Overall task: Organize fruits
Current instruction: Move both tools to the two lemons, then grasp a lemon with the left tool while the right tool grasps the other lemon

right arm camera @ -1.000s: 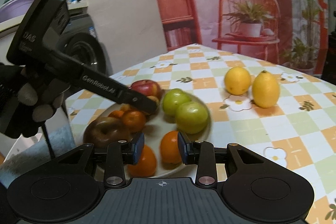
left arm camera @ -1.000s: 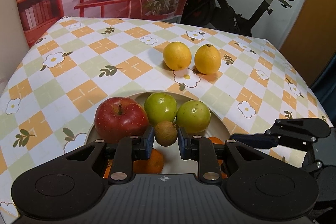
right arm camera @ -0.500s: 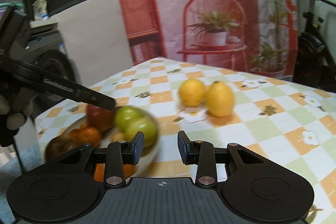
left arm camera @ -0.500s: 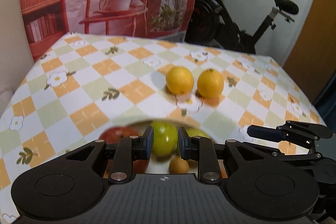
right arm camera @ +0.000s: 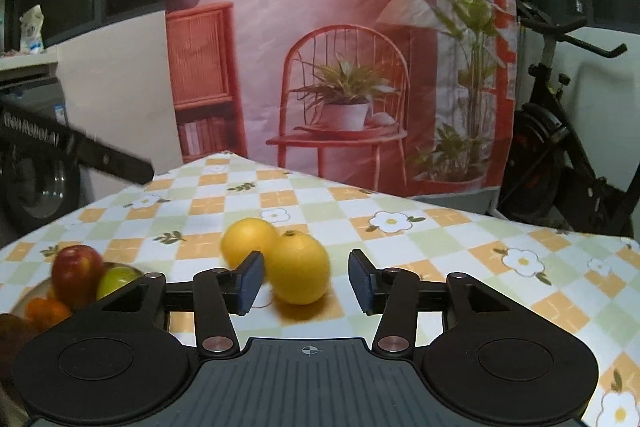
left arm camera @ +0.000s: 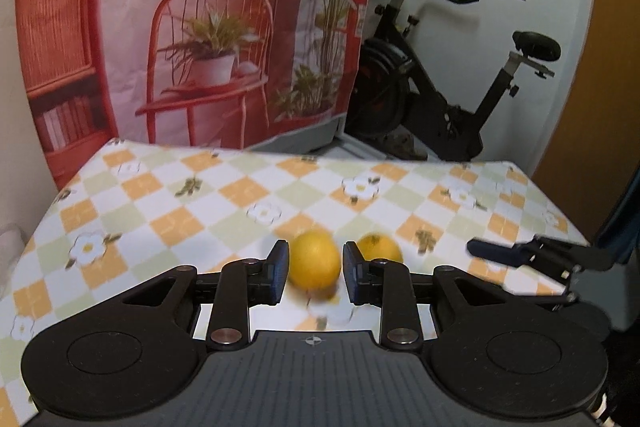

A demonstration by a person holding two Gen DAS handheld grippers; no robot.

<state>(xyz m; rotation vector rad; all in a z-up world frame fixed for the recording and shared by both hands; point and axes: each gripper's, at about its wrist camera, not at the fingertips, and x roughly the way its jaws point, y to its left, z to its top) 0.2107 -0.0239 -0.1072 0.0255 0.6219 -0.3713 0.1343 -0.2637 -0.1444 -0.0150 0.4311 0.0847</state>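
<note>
Two yellow fruits lie side by side on the checked tablecloth. In the left wrist view the left yellow fruit shows between the pads of my open left gripper; the right yellow fruit is just behind the right pad. In the right wrist view my open right gripper frames the nearer yellow fruit; the other yellow fruit is behind the left pad. A plate at the lower left holds a red apple, a green fruit and an orange.
The right gripper's arm shows at the right of the left wrist view. The left gripper's arm shows at the left of the right wrist view. An exercise bike stands beyond the table's far edge, beside a printed backdrop.
Both grippers have moved forward from the plate toward the two yellow fruits. The plate has dropped out of the left wrist view and slid to the lower left of the right wrist view.
</note>
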